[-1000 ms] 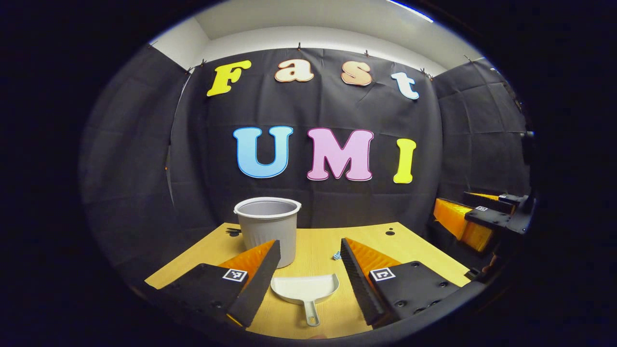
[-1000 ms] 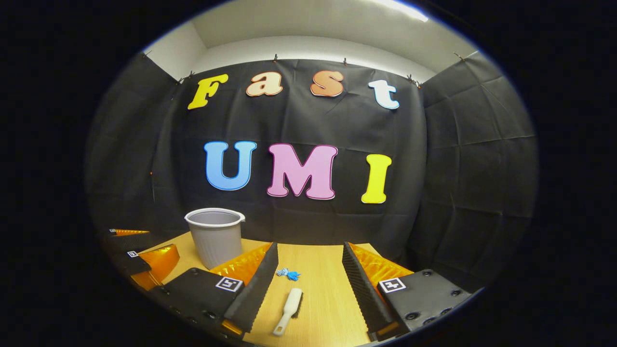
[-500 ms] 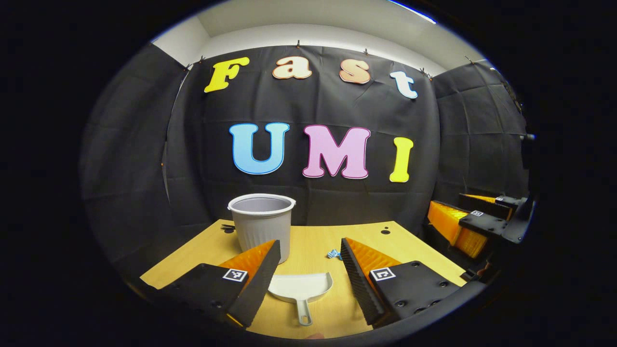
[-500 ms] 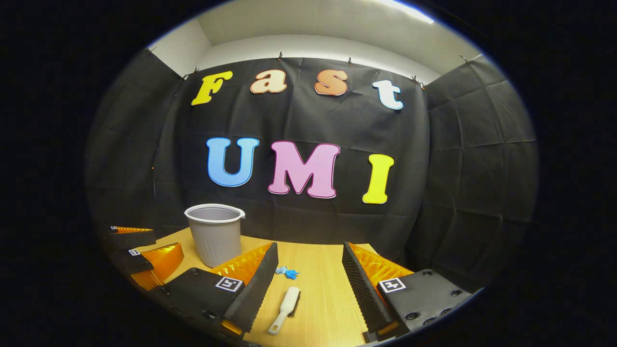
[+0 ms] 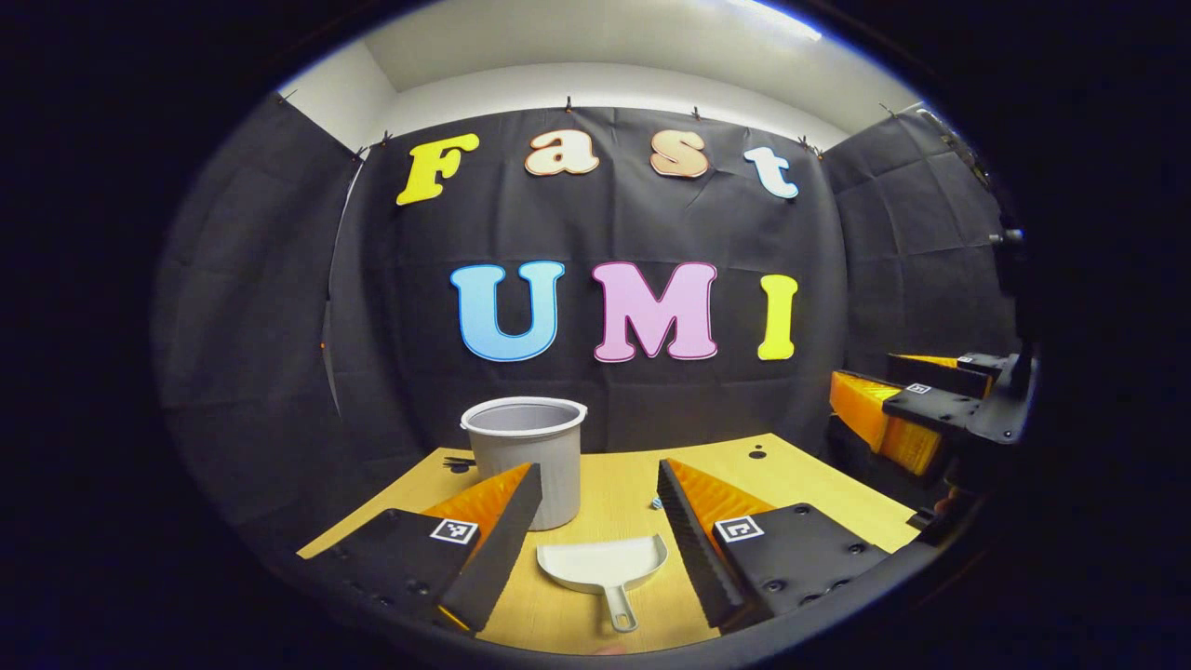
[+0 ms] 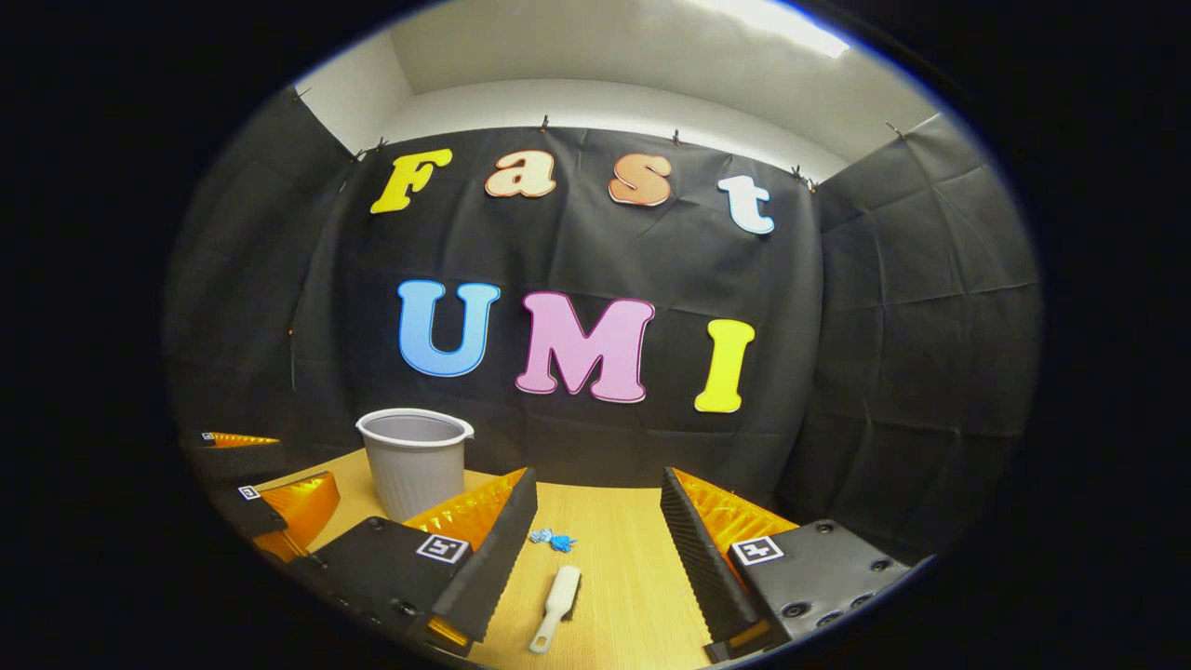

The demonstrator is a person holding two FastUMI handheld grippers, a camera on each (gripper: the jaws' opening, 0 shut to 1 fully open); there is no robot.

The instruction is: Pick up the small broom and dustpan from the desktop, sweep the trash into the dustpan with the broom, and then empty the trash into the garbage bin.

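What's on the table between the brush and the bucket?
In the right gripper view, a small blue scrap lies between the brush and the bucket, nearer the brush.

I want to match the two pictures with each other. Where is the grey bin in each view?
Left gripper view: the grey bin stands on the desk just left of center, behind the left finger of this gripper.
Right gripper view: the bin stands at lower left, further left than this gripper's fingers.
Shared landmark: the blue trash on the desk, right of the bin.

a recording booth: black cloth walls (image 6: 893,307) pinned up around a wooden desktop (image 6: 633,577).
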